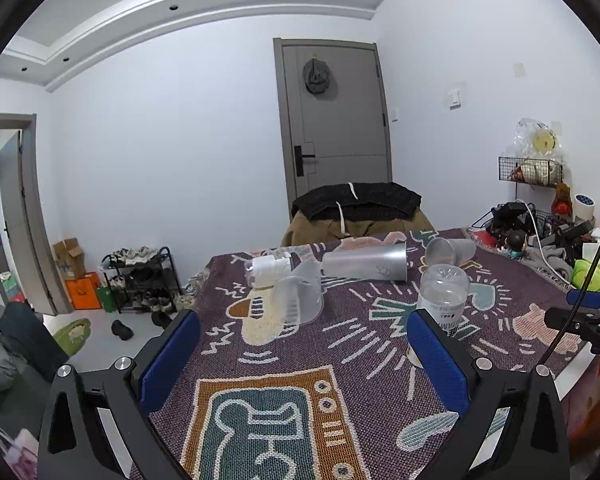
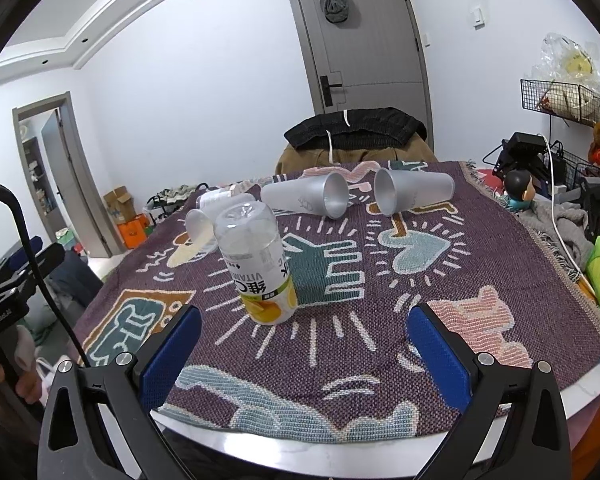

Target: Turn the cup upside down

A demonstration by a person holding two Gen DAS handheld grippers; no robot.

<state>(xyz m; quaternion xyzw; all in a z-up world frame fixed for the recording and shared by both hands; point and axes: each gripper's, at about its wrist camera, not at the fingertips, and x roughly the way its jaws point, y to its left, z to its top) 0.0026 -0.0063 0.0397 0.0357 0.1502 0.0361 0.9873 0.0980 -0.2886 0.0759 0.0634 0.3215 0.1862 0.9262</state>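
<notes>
**A:** Where is the cup sitting relative to the jaws?

**B:** Several frosted cups are lying on their sides on the patterned cloth [image 2: 440, 264] covering the worktop [image 2: 300, 446]. In the right wrist view, two are lying at the far end, mouths facing each other: the left frosted cup [image 2: 304, 198] and the right frosted cup [image 2: 414, 192]. Both are sitting well beyond the right gripper [image 2: 304, 354], whose jaws are standing wide apart and gripping nothing. An upside-down bottle [image 2: 258, 264] is standing between them, nearer the left blue pad.

**A:** And the other gripper?

**B:** The left gripper [image 1: 304, 352] is also gaping wide, empty. A clear tipped cup [image 1: 300, 296] is lying ahead of it, just beyond the gap and nearer the left pad, with a tipped jar [image 1: 266, 272] behind. The bottle [image 1: 442, 300] is showing just behind its right pad.

**A:** What is one view giving that the other isn't?

**B:** The left wrist view is showing the clear cup plainly and a shoe rack [image 1: 142, 276] on the floor. The right wrist view is looking into the two far cups' mouths and catching a hand [image 2: 4, 380] at the left edge.
</notes>
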